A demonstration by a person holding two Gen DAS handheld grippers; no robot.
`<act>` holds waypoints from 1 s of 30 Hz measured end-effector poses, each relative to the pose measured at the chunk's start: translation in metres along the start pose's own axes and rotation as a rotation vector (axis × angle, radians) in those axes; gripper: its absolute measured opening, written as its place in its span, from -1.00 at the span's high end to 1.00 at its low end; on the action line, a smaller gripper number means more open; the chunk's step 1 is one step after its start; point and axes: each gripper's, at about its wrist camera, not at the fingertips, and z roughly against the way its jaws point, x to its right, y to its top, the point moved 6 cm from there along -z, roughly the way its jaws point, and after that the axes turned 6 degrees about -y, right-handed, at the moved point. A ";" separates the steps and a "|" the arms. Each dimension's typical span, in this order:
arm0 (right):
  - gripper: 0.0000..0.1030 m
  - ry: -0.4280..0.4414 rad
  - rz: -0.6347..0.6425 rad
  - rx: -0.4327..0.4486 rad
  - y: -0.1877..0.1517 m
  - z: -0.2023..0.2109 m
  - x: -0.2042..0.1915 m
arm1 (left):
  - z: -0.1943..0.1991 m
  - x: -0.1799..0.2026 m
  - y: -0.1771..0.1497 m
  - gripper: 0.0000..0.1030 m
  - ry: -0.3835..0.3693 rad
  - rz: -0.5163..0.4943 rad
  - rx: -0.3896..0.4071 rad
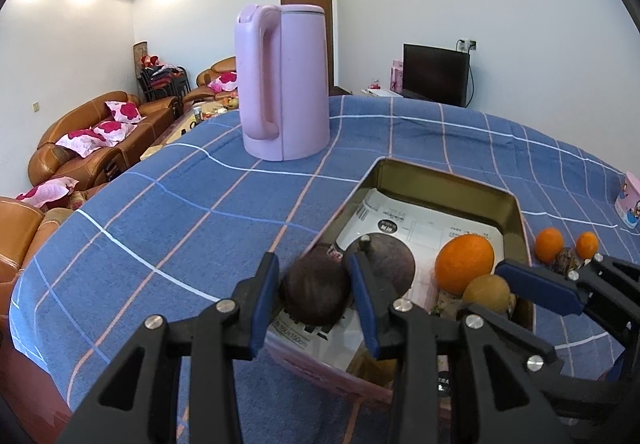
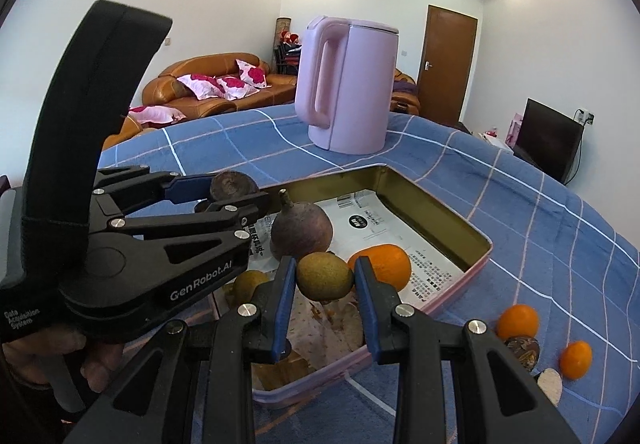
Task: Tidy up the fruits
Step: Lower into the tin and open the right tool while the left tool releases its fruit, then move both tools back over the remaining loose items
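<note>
Two oranges [image 2: 517, 321] lie outside tin [image 2: 460, 280].

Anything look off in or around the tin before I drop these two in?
Yes. The tin floor near the right claw carries brownish stains and bits, like fruit residue. A split dark fruit also lies on the cloth between two small oranges, outside the tin.

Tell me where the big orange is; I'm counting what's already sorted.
The big orange lies inside the tin tray, right of the dark purple fruit and just behind the right hand-held gripper.
</note>
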 end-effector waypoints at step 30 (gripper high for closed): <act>0.04 -0.099 -0.073 0.040 -0.007 0.020 0.037 | 0.021 0.024 0.005 -0.46 0.000 -0.021 0.060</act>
